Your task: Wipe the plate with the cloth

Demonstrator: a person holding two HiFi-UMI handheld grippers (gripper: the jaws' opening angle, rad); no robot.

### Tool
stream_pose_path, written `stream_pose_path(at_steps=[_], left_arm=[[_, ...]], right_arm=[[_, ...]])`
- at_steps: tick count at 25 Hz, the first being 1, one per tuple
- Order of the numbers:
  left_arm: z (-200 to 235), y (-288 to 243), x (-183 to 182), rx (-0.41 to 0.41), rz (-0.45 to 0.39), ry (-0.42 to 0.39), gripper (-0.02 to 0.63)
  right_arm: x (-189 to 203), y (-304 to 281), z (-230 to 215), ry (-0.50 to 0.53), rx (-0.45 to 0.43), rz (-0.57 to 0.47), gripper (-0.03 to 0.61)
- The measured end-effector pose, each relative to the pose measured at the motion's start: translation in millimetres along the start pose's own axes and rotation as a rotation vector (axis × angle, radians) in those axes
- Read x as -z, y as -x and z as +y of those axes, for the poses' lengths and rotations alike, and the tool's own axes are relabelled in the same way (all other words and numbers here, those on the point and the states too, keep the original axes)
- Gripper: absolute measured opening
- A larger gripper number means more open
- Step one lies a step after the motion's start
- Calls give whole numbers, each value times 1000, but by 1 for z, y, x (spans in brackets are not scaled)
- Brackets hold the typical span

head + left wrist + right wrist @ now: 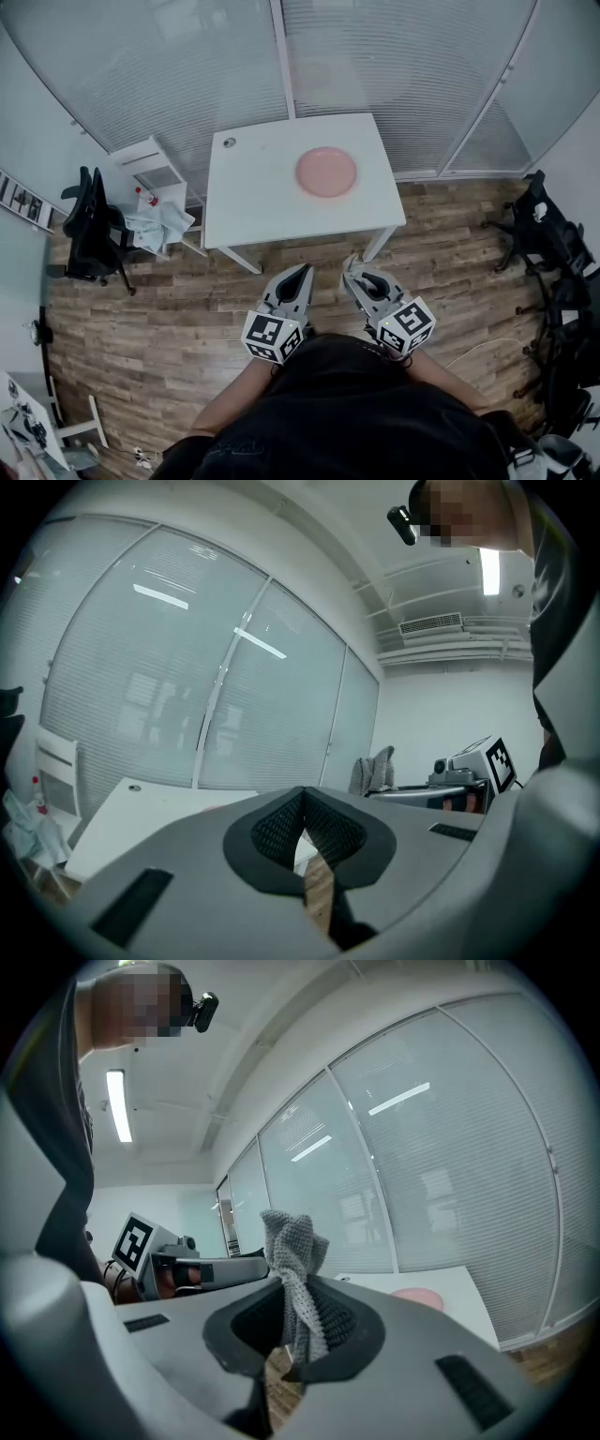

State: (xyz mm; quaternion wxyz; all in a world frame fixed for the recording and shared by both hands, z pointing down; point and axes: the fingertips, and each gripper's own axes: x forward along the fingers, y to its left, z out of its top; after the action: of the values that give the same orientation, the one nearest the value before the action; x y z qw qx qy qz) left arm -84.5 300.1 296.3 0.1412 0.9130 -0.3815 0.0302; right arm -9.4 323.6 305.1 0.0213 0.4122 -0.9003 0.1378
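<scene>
now, your right gripper (298,1321) clamps grey knitted cloth (292,1260): ribbed weave, twisted bunch poking up past dark mesh-textured pads (342,1321). your left gripper (302,832) closed, nothing between jaws. round pink plate (326,172), smooth and shallow, lies flat on white rectangular table (253,197), well ahead of both grippers. wood-plank floor (187,300) below.

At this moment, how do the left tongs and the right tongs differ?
The right tongs are clamped on a grey knitted cloth that sticks up between them; the left tongs are shut on nothing. In the head view the left tongs slant rightward and the right tongs slant leftward. Both hang over the wooden floor, short of the white table with the round pink plate.
</scene>
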Motion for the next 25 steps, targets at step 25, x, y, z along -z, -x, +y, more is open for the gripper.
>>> stream_pose_path(at_steps=[25], left_arm=[[108, -2, -4, -32, 21, 40, 17]], right_arm=[[2, -112, 0, -34, -33, 43, 41]])
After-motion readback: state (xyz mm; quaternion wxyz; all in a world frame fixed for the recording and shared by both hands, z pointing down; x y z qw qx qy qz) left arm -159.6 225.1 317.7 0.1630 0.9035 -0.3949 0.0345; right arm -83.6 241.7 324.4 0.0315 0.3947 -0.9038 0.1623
